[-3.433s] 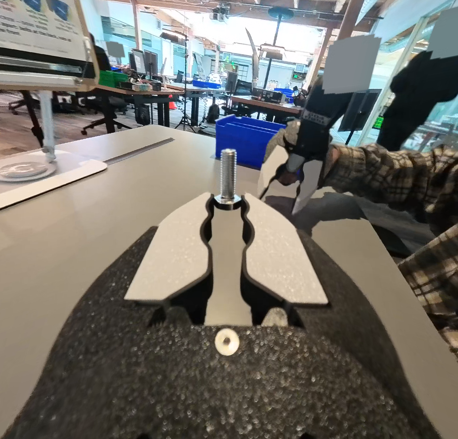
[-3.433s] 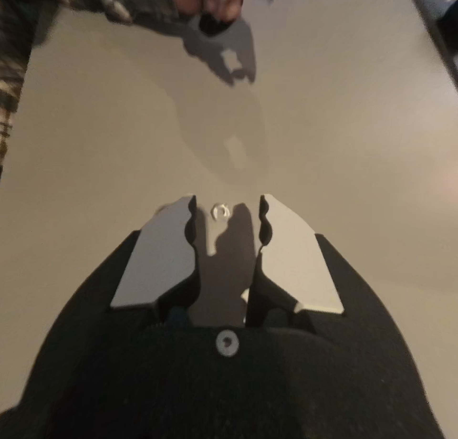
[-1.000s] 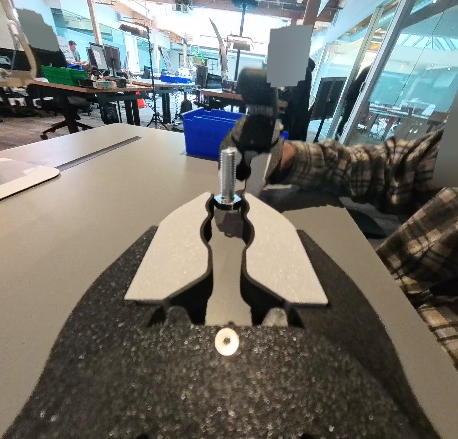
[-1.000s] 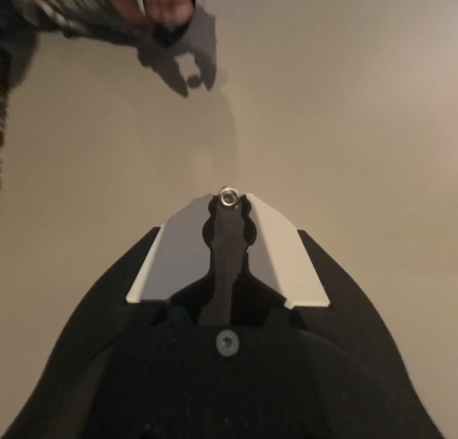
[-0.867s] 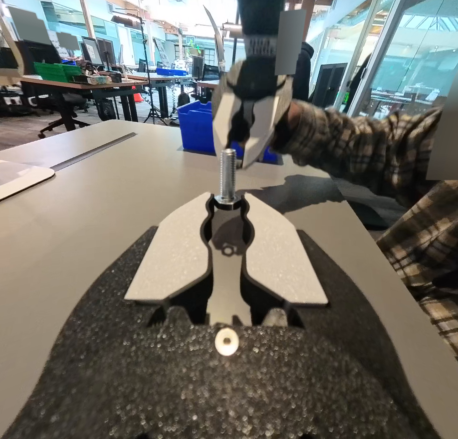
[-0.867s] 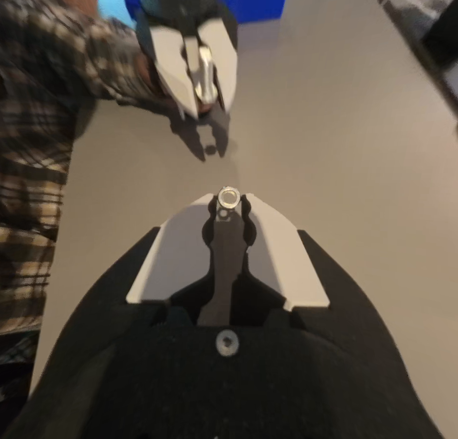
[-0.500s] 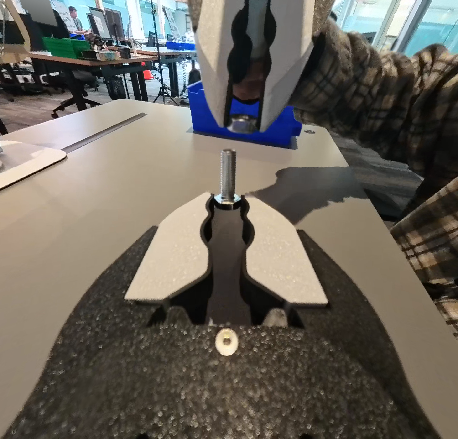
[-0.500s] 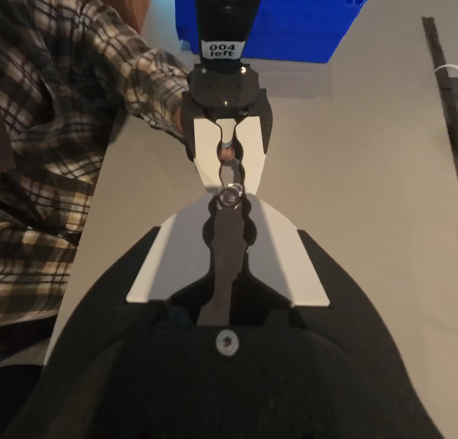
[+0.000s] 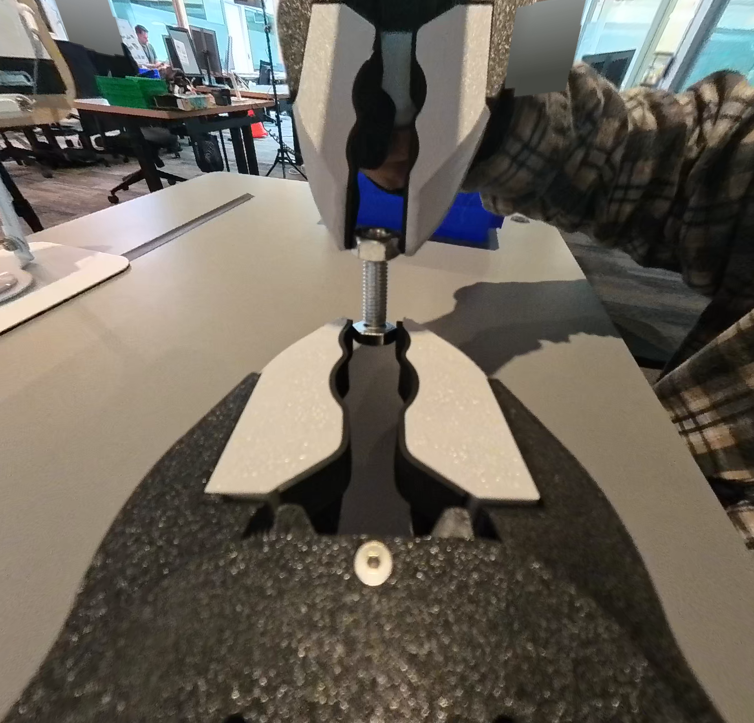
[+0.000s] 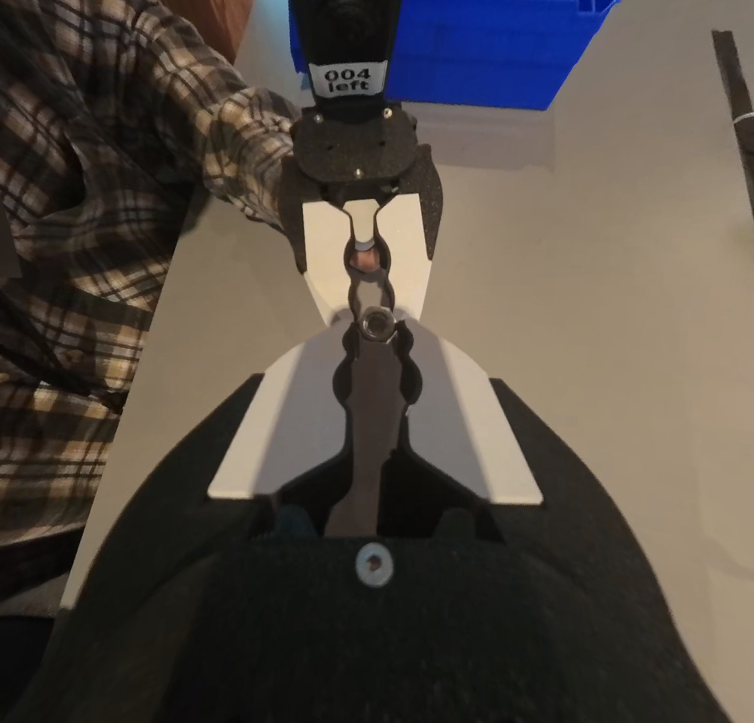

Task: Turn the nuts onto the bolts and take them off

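The left gripper pinches the head of the upright bolt just above the table. The right gripper, clamped on the nut, has come down from above; the nut now sits on the bolt's tip, so threading can likely begin.

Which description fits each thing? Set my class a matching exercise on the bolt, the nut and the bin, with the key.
Things:
1. bolt
2. nut
3. bin

Descriptions:
A. blue, on the table
B. upright, head clamped by the left gripper
C. in the right gripper's tips, at the bolt's top

Pairs: 1-B, 2-C, 3-A
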{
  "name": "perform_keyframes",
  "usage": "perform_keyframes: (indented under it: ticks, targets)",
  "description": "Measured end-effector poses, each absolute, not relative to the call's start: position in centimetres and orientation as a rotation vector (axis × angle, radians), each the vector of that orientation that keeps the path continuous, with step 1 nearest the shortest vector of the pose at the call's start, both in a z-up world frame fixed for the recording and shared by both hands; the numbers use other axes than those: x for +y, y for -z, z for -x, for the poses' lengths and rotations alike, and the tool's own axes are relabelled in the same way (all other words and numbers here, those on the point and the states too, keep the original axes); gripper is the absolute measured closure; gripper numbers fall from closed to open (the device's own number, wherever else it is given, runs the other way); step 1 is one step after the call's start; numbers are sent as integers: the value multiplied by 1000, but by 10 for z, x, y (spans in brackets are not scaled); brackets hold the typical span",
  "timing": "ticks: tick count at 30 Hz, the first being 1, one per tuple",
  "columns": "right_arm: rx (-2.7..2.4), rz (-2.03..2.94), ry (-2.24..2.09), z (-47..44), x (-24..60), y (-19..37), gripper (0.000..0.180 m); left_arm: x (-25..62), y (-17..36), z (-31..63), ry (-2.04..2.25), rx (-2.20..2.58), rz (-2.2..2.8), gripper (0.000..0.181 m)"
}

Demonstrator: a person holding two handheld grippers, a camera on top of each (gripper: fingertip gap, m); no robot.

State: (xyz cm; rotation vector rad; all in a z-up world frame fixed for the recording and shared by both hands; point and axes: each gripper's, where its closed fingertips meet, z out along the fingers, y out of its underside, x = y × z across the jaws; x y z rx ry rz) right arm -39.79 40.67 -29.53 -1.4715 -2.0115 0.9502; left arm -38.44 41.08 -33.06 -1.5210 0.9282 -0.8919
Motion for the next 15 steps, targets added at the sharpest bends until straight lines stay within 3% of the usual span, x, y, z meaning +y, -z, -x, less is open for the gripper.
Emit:
perform_keyframes:
  ticks: [15]
  targets:
    - [-1715, 1334, -1267, 411, 403, 275, 162, 409, 309, 393, 941, 822, 1390, 162]
